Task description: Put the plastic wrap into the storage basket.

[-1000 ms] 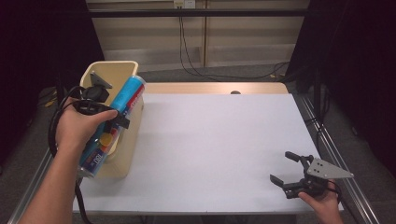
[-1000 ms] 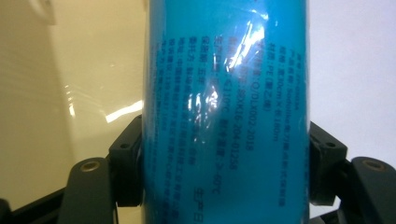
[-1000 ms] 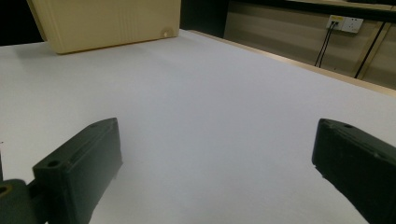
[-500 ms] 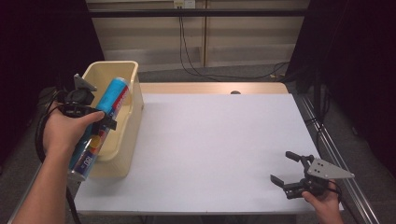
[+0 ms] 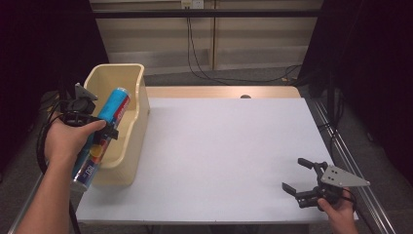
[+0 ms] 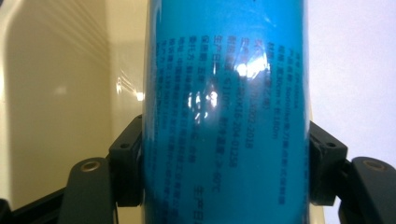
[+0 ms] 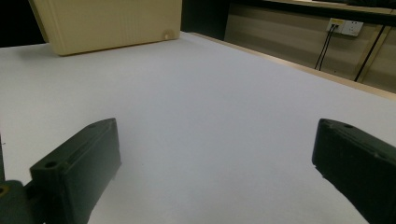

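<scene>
While left gripper (image 5: 104,127) clamps blue tube (image 5: 104,127), tube has shifted outward past bin (image 5: 138,105) rim toward person; removal judged underway. Right gripper (image 5: 301,176) open, empty.

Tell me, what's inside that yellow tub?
The upper part of the yellow tub looks bare inside. Lower down, the blue can in the left claw and the hand cover the inside, so anything lying there is hidden.

left gripper (image 5: 109,127) | blue tube (image 5: 100,137) carried leftward, over bin's (image 5: 139,97) outer edge
</scene>
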{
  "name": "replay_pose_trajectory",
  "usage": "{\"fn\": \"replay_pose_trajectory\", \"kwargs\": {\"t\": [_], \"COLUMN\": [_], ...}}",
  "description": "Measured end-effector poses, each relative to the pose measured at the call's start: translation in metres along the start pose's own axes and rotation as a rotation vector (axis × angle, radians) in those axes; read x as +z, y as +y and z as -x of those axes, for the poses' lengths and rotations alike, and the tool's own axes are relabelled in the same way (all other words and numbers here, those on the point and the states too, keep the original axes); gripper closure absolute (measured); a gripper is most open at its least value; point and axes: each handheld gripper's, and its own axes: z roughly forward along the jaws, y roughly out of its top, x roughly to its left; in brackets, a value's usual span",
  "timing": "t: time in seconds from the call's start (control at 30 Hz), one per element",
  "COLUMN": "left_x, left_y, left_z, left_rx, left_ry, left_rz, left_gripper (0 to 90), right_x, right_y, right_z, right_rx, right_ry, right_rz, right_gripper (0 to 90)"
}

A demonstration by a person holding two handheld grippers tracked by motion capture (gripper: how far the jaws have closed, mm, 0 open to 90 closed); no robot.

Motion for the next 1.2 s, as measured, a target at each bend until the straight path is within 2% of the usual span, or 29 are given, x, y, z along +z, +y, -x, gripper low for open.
{"fn": "replay_pose_trajectory", "kwargs": {"t": [0.33,0.43,0.6,0.7,0.8,1.2], "left_x": [0.002,0.003,0.005,0.005,0.007,0.007], "left_y": [0.005,0.006,0.008,0.009,0.01,0.013], "left_z": [0.003,0.004,0.006,0.006,0.007,0.004], "left_rx": [-0.006,-0.013,-0.016,-0.008,-0.019,-0.014], "left_ry": [0.013,0.015,0.012,0.007,0.015,0.032], "left_rz": [-0.002,-0.02,-0.02,-0.036,-0.043,-0.066], "left_gripper": [31.9,32.0,31.9,31.9,31.9,31.8], "right_x": [0.0,0.0,0.0,0.001,0.001,0.002], "right_y": [0.0,-0.001,0.0,-0.001,-0.001,-0.001], "right_z": [0.0,0.0,0.0,0.0,0.0,-0.001], "right_rx": [-0.003,-0.001,-0.004,-0.004,-0.004,-0.007], "right_ry": [0.005,0.002,0.006,0.005,0.008,0.011], "right_rz": [-0.002,-0.004,-0.003,-0.004,-0.008,-0.006], "right_gripper": [0.9,0.8,0.9,0.9,0.9,0.9]}}
